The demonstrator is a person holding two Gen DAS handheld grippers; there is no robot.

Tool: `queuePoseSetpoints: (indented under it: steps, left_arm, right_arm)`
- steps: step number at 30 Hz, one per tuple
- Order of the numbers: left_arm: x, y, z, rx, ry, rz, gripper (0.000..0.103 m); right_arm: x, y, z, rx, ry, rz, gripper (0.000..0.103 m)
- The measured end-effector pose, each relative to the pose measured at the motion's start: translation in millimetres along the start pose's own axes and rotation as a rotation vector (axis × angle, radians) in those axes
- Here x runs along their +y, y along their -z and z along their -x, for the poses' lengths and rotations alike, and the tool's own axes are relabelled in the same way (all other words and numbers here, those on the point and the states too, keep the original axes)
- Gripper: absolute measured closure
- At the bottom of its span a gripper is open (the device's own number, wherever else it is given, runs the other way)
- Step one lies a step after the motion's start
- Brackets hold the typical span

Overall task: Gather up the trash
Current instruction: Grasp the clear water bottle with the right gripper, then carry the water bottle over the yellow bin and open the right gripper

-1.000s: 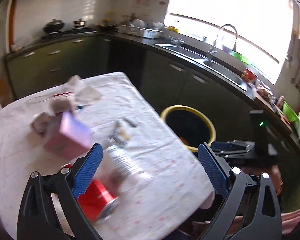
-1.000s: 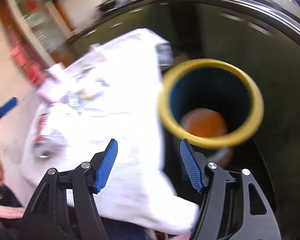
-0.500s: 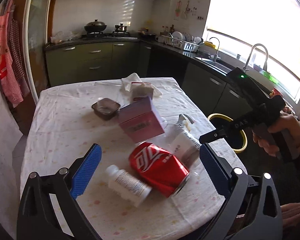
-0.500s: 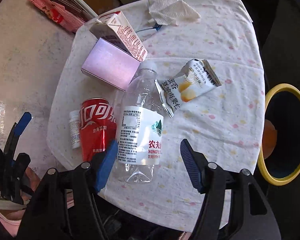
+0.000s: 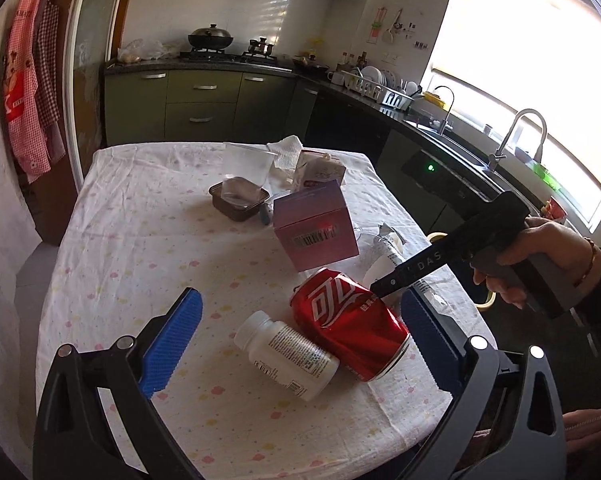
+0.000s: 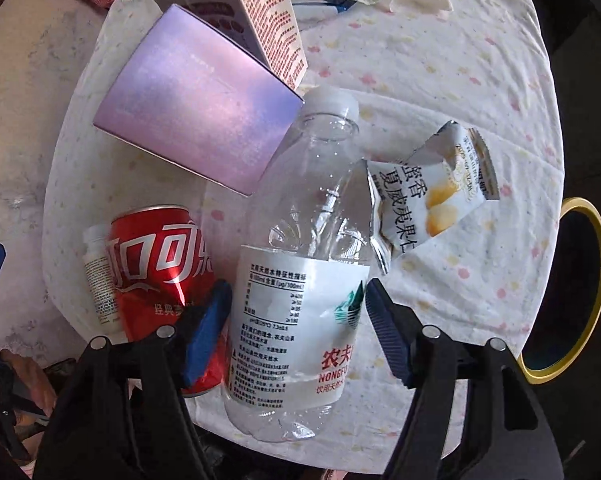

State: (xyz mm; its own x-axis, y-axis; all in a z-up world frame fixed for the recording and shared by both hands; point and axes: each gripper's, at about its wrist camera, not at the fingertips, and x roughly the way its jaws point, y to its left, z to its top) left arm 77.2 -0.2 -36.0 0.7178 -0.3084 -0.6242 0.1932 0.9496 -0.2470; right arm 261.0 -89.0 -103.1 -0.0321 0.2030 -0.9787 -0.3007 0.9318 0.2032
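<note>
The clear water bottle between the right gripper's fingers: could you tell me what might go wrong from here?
The right gripper straddles the water bottle, open, not visibly clamped.

1. The red cola can lies right beside the left finger, so closing could pinch or roll it.
2. The bottle looks empty and thin, so it may buckle and slip.
3. The snack wrapper overlaps the bottle's shoulder and could be dragged off the table.

A home kitchen: green cabinets (image 5: 196, 100), a wok (image 5: 210, 36) on the stove, a dish rack (image 5: 380, 88), a faucet (image 5: 520, 132) under the window, aprons (image 5: 30, 80) hanging.
</note>
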Motion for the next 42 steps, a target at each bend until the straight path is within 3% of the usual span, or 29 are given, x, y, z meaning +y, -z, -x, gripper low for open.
queuePoseSetpoints:
  steps: [9, 17, 27, 35, 42]
  left_arm:
    - [0.4, 1.0, -8.7, 0.019, 0.009, -0.004, 0.005]
    - [-8.8, 2.0, -14.4, 0.031, 0.014, -0.025, 0.005]
    - [-15.2, 2.9, -17.6, 0.040, 0.018, -0.037, 0.005]
    - [-20.9, 4.6, -25.2, 0.058, 0.013, -0.046, 0.005]
    - [-31.1, 4.2, -37.9, 0.081, 0.015, -0.067, 0.005]
  right_arm:
    - [-7.0, -2.9, -7.2, -0.015, -0.019, 0.024, 0.044]
    - [-15.6, 27.0, 13.6, -0.040, -0.067, 0.069, 0.044]
    - [-52.6, 73.1, 43.1, -0.083, -0.128, 0.025, 0.044]
    - [-133.4, 108.3, 82.7, -0.175, -0.119, -0.130, 0.044]
    - [-256.2, 122.2, 68.3, -0.142, -0.026, -0.367, 0.044]
